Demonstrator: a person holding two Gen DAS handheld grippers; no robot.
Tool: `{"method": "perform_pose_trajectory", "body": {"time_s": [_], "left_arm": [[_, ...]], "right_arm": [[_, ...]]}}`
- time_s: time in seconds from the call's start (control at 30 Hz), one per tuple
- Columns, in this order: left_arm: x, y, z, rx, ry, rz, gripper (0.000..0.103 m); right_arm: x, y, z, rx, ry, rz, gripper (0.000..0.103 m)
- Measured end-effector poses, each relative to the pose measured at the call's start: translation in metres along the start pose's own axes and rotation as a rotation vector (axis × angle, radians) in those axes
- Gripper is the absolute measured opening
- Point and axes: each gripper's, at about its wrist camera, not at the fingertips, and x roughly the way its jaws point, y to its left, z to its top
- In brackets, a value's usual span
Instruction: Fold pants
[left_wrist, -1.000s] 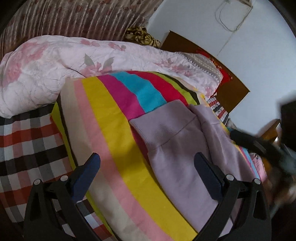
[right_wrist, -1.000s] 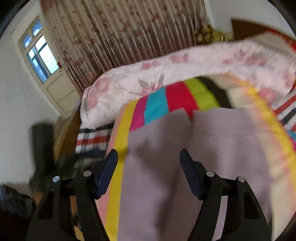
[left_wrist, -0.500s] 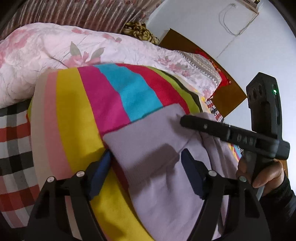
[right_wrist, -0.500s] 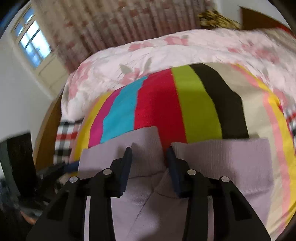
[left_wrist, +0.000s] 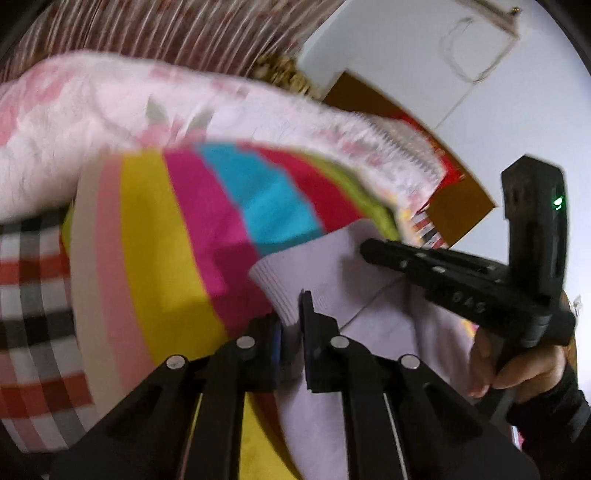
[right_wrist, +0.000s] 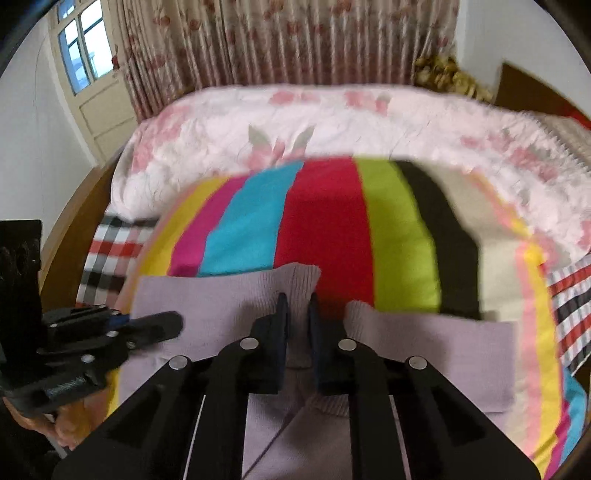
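I see lilac knit pants (right_wrist: 229, 306) lying flat on the striped blanket, two ribbed cuffs side by side, left cuff edge lifted.

Striped blanket (right_wrist: 325, 229) lies open ahead (floral quilt (right_wrist: 332, 122) walls the far side).

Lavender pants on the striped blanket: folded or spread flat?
Spread: the pants show both cuffs side by side; each claw pinches fabric.

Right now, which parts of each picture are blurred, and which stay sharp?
Left wrist view: the floral quilt and striped blanket smear with motion; the left gripper is sharp. Right wrist view: the curtain is fairly crisp, the blanket's edges blur, the right gripper is sharp.
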Motion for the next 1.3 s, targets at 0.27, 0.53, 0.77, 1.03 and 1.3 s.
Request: {"method": "perform_pose_trajectory", "body": {"time_s": [0.27,0.53,0.77,1.03,1.3], "left_arm": [[0.028,0.013,0.007,0.016,0.068,0.132,0.014],[-0.038,0.005,0.007,0.087,-0.131,0.185,0.093],[-0.019,-0.022,-0.017,0.147,0.01,-0.018,0.093],[-0.011,-0.022,-0.037,0.213,0.088,-0.013,0.093],[-0.059,0.016,-0.025,-0.037,-0.034,-0.084,0.093]], "right_arm": [[0.029,-0.001,0.004,0.053,0.051,-0.059,0.014],[-0.051,-0.023,-0.019,0.14,-0.077,-0.074,0.042],[-0.028,0.007,-0.062,0.063,0.051,-0.142,0.042],[-0.053,0.001,-0.062,0.126,-0.058,-0.176,0.004],[-0.13,0.02,-0.035,0.199,-0.288,0.061,0.004]]}}
